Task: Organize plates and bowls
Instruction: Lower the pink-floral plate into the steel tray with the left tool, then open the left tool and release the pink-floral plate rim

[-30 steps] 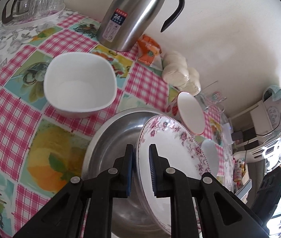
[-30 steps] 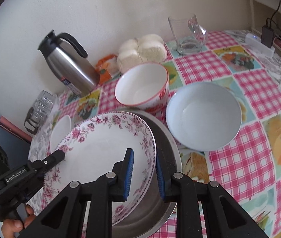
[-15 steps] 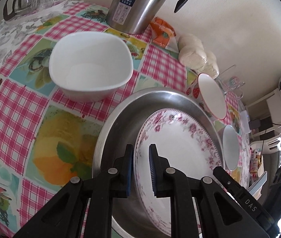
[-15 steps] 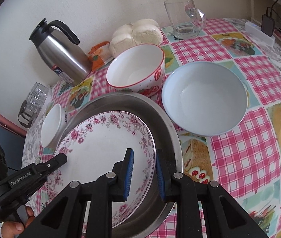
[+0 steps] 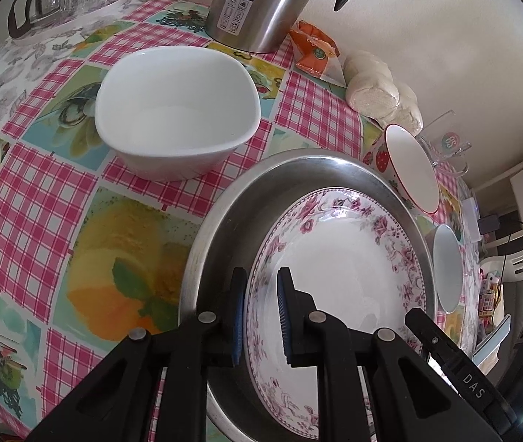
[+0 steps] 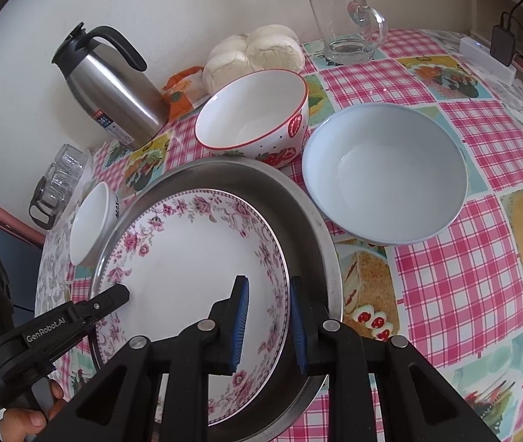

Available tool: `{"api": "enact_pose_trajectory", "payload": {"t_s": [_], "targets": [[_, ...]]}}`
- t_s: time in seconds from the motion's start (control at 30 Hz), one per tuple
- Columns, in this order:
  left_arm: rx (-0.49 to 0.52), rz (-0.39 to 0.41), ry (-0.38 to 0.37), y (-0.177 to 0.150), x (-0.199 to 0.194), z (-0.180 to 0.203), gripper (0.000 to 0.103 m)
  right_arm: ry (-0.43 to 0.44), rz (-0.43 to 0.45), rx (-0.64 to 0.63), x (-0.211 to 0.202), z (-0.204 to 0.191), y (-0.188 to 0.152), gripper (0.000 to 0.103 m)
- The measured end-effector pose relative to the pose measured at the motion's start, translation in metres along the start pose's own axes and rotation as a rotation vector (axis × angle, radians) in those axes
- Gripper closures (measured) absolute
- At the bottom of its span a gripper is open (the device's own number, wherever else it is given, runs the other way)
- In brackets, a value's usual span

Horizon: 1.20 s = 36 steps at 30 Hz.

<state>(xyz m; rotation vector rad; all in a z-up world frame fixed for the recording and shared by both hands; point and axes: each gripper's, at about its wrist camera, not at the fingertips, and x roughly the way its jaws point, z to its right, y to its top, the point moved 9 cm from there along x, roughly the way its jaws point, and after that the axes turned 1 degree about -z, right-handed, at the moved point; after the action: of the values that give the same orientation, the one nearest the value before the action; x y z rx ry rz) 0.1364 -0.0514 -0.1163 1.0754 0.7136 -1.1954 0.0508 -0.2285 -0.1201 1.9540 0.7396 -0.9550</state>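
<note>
1. The left gripper (image 5: 259, 316) and the right gripper (image 6: 267, 326) each pinch an opposite edge of the floral plate (image 6: 195, 261), blue pads on either side of its rim.
2. The plate sits low inside the steel basin (image 6: 309, 221) on the checked bench (image 6: 464, 283).
3. A strawberry bowl (image 6: 254, 118), a pale blue bowl (image 6: 384, 180) and a square white bowl (image 5: 176, 110) stand around the basin.

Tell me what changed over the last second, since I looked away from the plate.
The plate, tilted above the pan a second ago, has been lowered into it. Both claws, left and right, remain clamped on its rim. The bowls and thermos stayed put.
</note>
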Motion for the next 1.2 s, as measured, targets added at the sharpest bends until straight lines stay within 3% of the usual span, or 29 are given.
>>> {"api": "enact_pose_trajectory", "payload": {"t_s": [0.43, 0.97, 1.2], "targets": [[-0.013, -0.008, 0.008, 0.0, -0.002, -0.001, 0.087, 0.0, -0.003, -0.008, 0.001, -0.001, 0.0, 0.078], [0.0, -0.006, 0.038, -0.001, -0.01, 0.001, 0.08, 0.01, -0.02, 0.013, -0.003, 0.003, -0.002, 0.079], [0.015, 0.012, 0.052, 0.0, -0.019, 0.003, 0.078, -0.056, 0.011, -0.014, -0.013, 0.006, 0.003, 0.074]]}}
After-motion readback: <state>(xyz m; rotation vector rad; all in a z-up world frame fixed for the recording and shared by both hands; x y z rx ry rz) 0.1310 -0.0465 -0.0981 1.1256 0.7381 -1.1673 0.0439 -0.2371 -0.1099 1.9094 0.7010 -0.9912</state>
